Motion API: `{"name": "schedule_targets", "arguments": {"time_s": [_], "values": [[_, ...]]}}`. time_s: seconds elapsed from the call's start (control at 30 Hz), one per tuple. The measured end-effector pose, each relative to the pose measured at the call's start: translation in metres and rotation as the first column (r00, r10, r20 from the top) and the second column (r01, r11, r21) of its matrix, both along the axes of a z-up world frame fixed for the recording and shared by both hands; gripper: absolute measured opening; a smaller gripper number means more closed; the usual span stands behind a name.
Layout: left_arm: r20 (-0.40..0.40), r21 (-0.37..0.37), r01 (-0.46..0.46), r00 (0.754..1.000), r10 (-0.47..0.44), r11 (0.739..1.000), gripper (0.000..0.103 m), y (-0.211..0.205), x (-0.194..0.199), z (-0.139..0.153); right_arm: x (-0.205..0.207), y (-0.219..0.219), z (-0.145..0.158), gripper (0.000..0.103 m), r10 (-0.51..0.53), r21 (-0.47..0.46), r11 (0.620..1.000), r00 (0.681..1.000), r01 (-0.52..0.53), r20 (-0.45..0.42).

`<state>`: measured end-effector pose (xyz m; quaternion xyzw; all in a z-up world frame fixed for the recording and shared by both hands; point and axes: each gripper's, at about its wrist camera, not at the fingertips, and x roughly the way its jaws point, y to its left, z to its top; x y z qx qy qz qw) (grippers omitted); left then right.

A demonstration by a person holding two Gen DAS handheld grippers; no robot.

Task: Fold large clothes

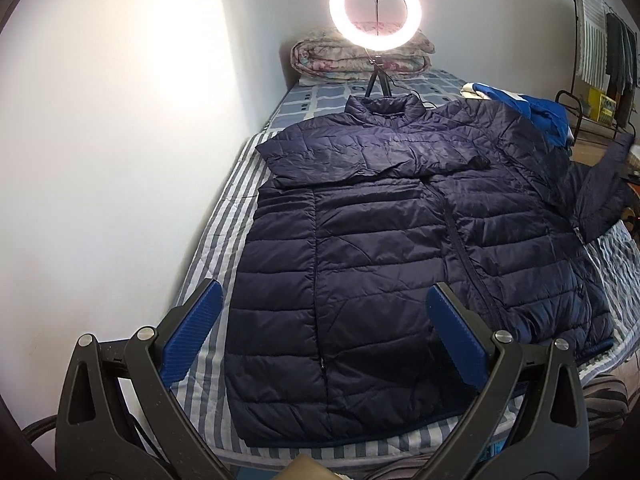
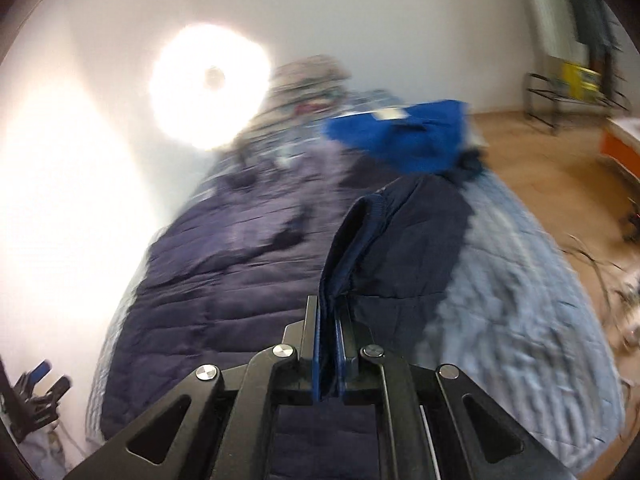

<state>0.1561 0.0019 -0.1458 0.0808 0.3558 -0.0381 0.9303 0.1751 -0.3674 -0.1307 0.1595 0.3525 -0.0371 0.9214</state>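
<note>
A dark navy quilted puffer jacket (image 1: 400, 240) lies front-up on the bed (image 1: 224, 216), its collar toward the ring light (image 1: 375, 11) at the bed's head and its hem toward the left gripper (image 1: 324, 320). The jacket's long axis runs from hem to collar, straight away from that gripper. One sleeve (image 1: 372, 156) is already laid across the chest, just below the collar on the side nearer the wall.

The other sleeve (image 2: 400, 232) is in the right gripper (image 2: 330, 344), whose jaws are clamped together on the ribbed cuff (image 2: 370, 208). In the right wrist view the cuff bunches between the blue pads and the sleeve hangs forward from them, above the jacket's outer edge, on the side of the jacket away from the wall. That view is blurred, so finer detail is uncertain.

The left gripper hovers over the hem with its jaws wide apart and nothing between them; whether it touches the fabric cannot be told.

The coming move likely turns on carrying the held sleeve across the jacket's long axis, from the open side toward the wall, to land over the chest beside the folded sleeve. The right hand is the nearer one. A bright blue garment (image 2: 404, 136) lies beyond the jacket's shoulder, toward the ring light.
</note>
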Motion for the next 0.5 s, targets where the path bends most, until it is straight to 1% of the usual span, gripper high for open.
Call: {"name": "schedule_targets", "arguments": {"time_s": [0.1,0.2,0.33,0.5], "values": [[-0.001,-0.014,-0.005,1.0,0.005,1.0,0.103,0.005,0.004,-0.002,0.026,0.041,-0.005,0.003,0.083,0.004,0.997,0.996,-0.083,-0.006],[-0.005,-0.03,-0.013,1.0,0.013,0.999,0.103,0.012,0.008,-0.005,0.049,0.08,-0.015,0.003,0.166,0.005,0.986,0.986,-0.166,-0.021],[-0.015,-0.052,-0.027,1.0,0.026,0.998,0.103,0.019,0.014,-0.008,0.079,0.124,-0.038,0.003,0.257,0.023,0.966,0.964,-0.256,-0.07],[-0.035,-0.089,-0.047,0.998,0.044,0.995,0.103,0.027,0.023,-0.014,0.111,0.172,-0.078,0.003,0.354,0.024,0.935,0.923,-0.355,-0.152]]}}
